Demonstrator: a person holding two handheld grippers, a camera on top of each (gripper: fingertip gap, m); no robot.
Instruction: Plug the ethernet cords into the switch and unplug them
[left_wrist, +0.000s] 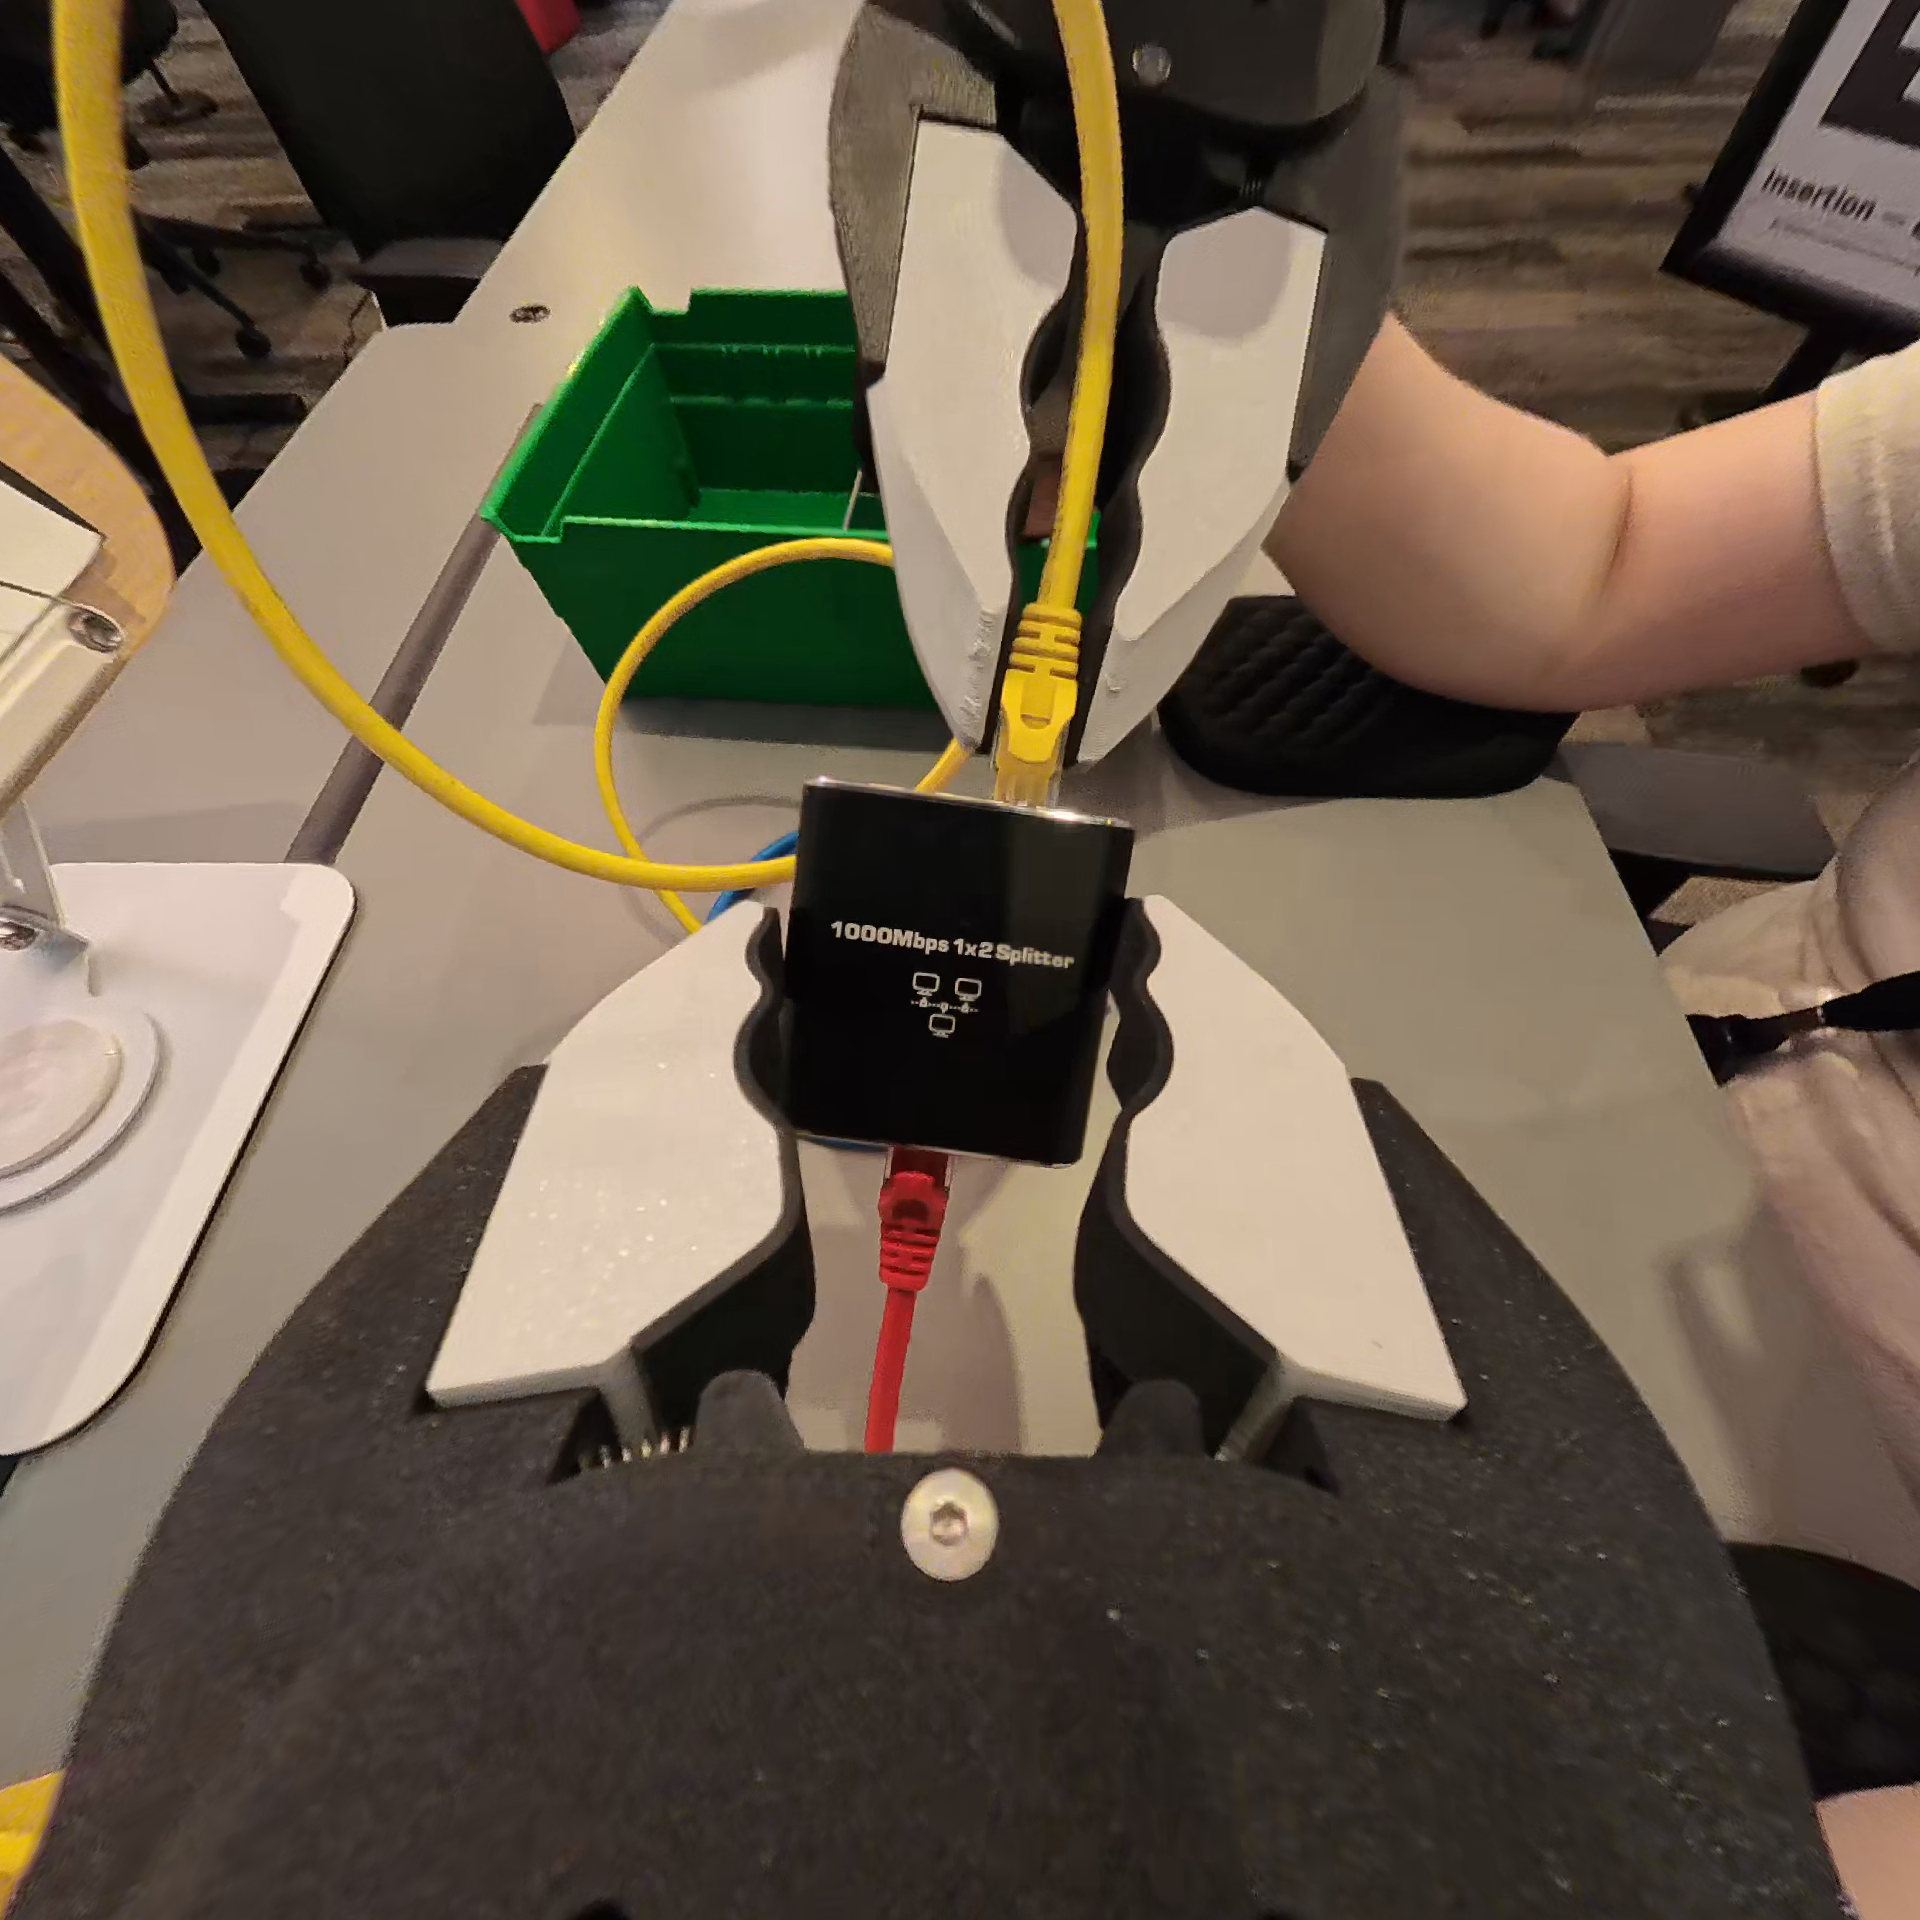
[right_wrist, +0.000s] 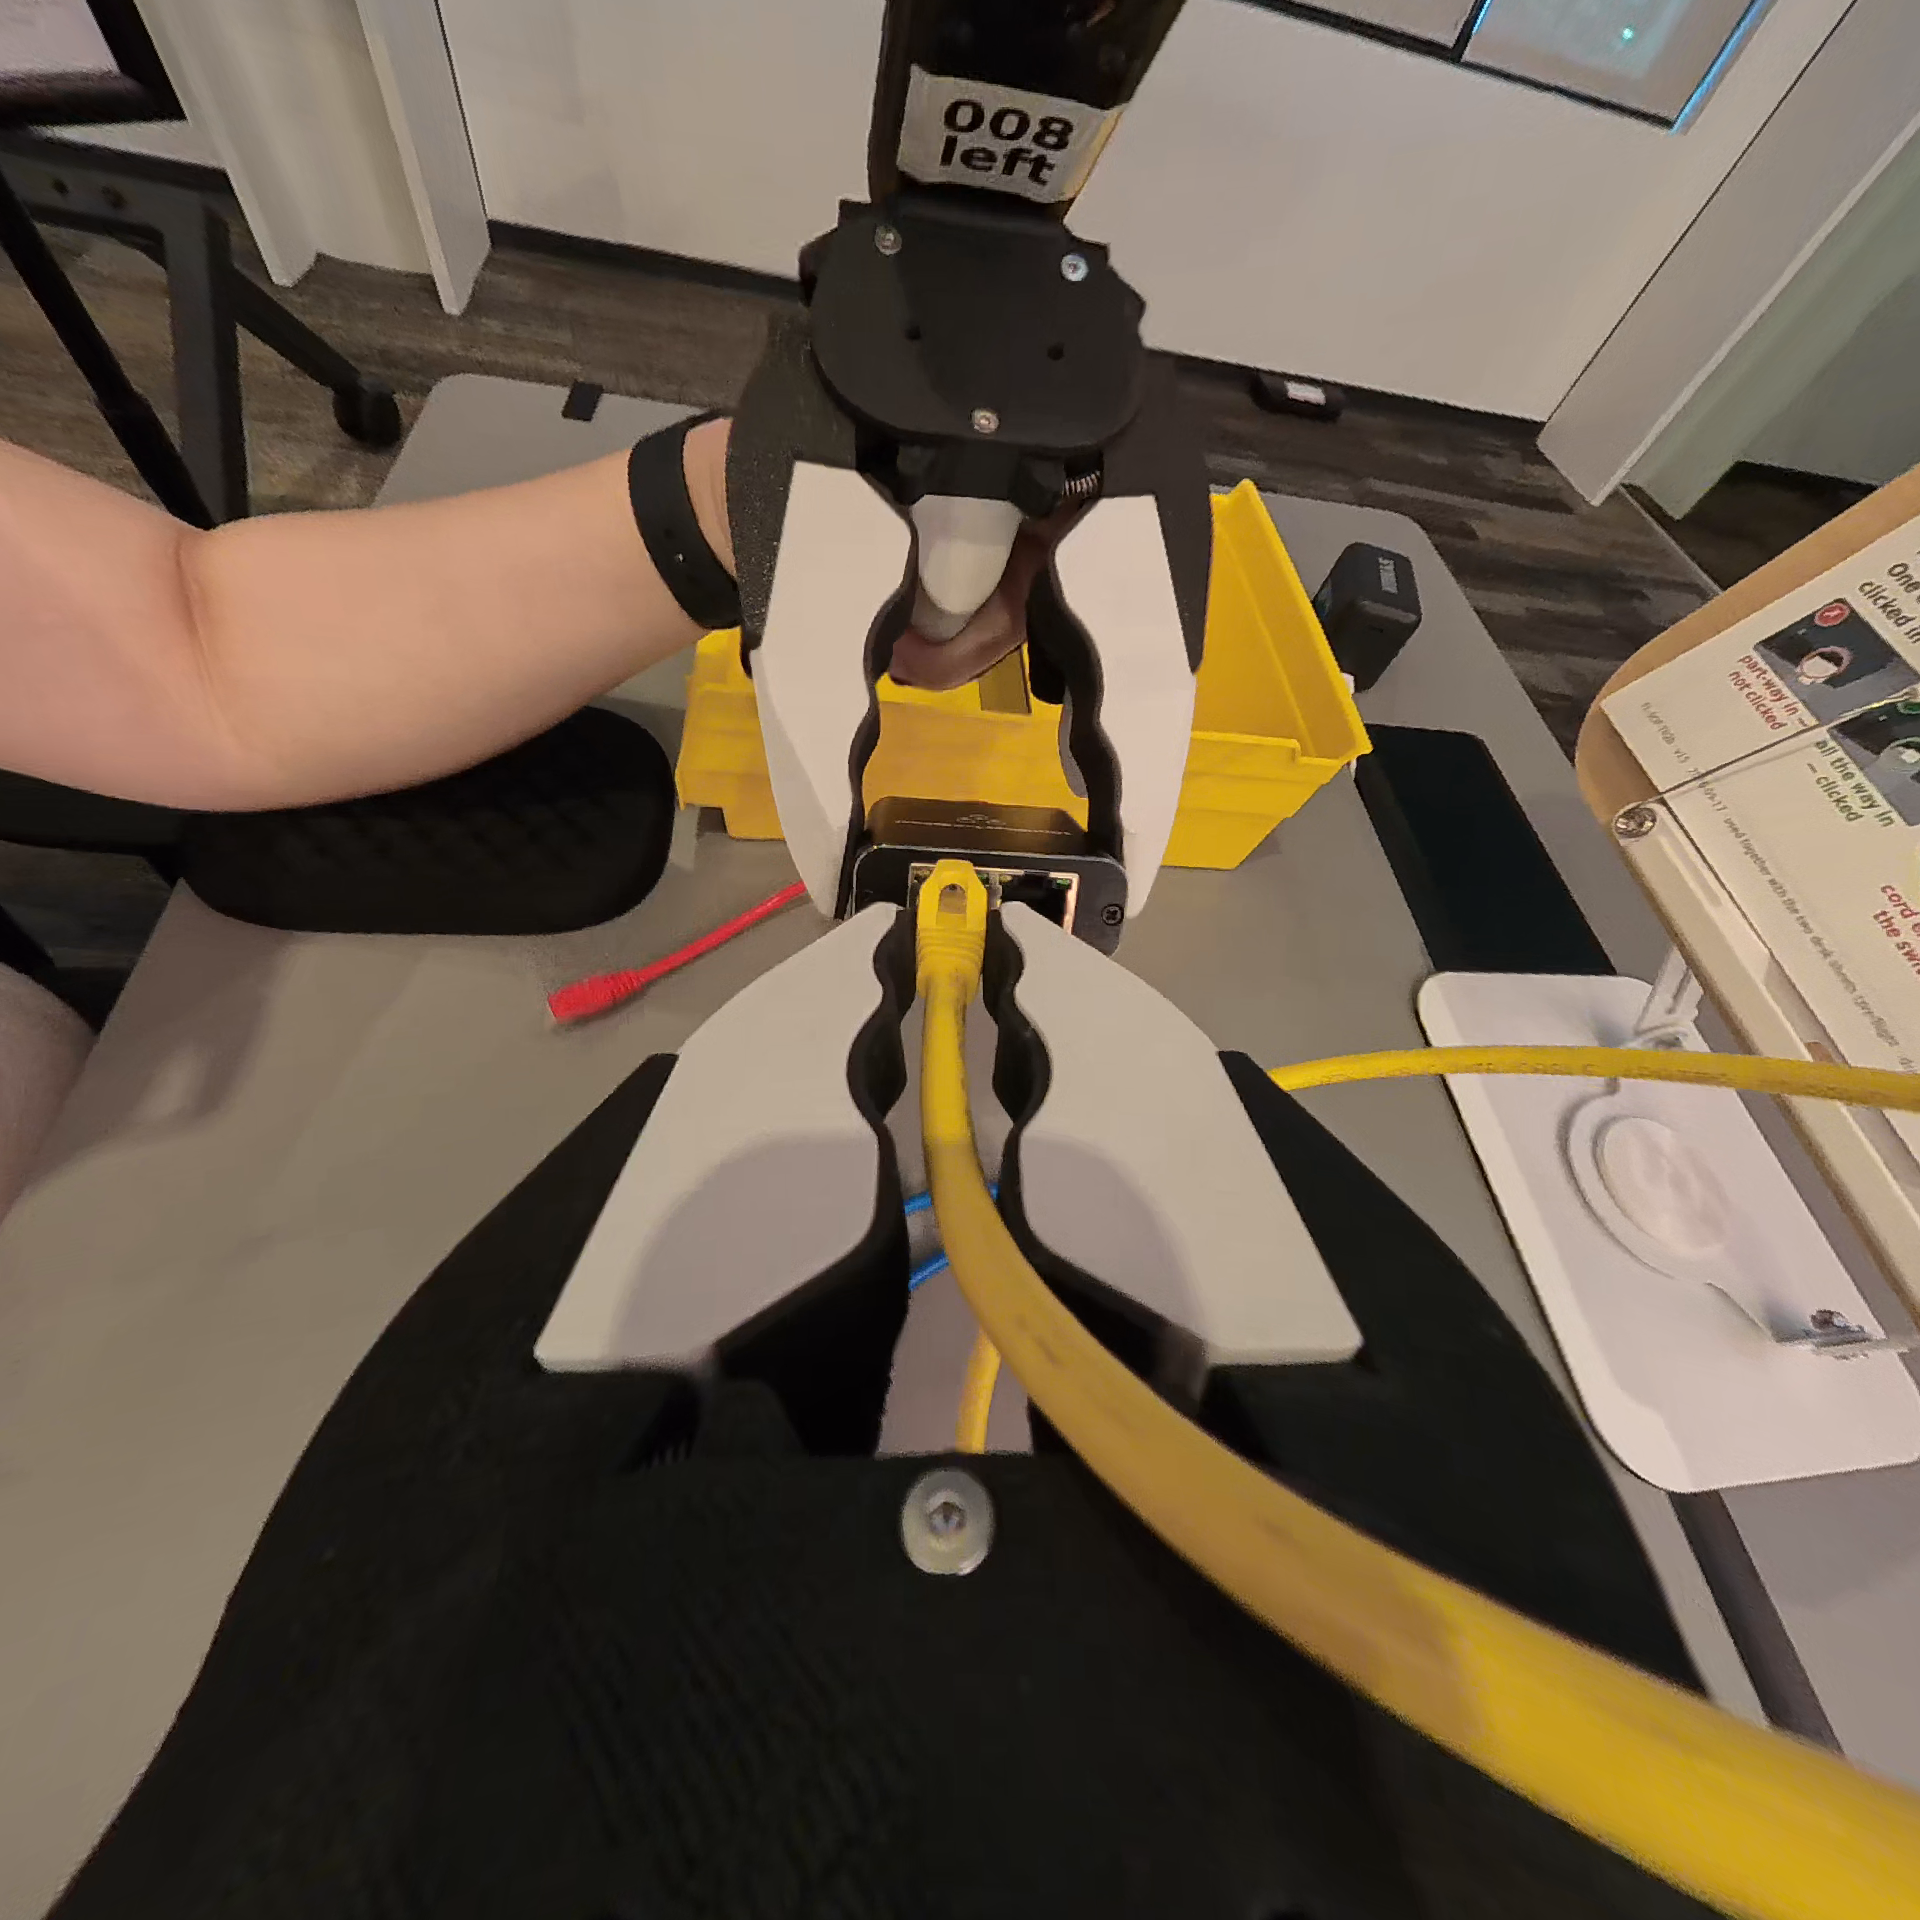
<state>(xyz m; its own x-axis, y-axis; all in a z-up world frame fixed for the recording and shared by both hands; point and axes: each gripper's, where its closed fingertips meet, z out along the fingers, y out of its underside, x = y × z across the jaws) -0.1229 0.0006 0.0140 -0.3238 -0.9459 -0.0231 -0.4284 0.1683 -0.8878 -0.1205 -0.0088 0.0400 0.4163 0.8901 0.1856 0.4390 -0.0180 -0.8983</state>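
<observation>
My left gripper (left_wrist: 951, 925) is shut on the black switch (left_wrist: 951, 977), with both pads pressed on its sides, and holds it just above the grey table (left_wrist: 1351, 935). A red cord (left_wrist: 902, 1247) is plugged into the switch's near side. My right gripper (right_wrist: 948, 925) is shut on the yellow cord's plug (right_wrist: 945, 951). The plug's tip sits in the left port of the switch (right_wrist: 1101, 904); I cannot tell how deep. The port beside it is empty. The left wrist view shows the right gripper (left_wrist: 1034, 727) pinching the yellow plug (left_wrist: 1034, 707) at the switch's far edge.
A green bin (left_wrist: 707, 499) and a yellow bin (right_wrist: 1268, 727) stand on the table. The red cord's free end (right_wrist: 597, 992) and a blue cord (right_wrist: 925, 1236) lie on it. A white stand base (right_wrist: 1662, 1195) and an instruction board (right_wrist: 1787, 779) are at the side. A forearm (left_wrist: 1507, 540) rests on a black pad. The tips of both grippers are at nearly the same place.
</observation>
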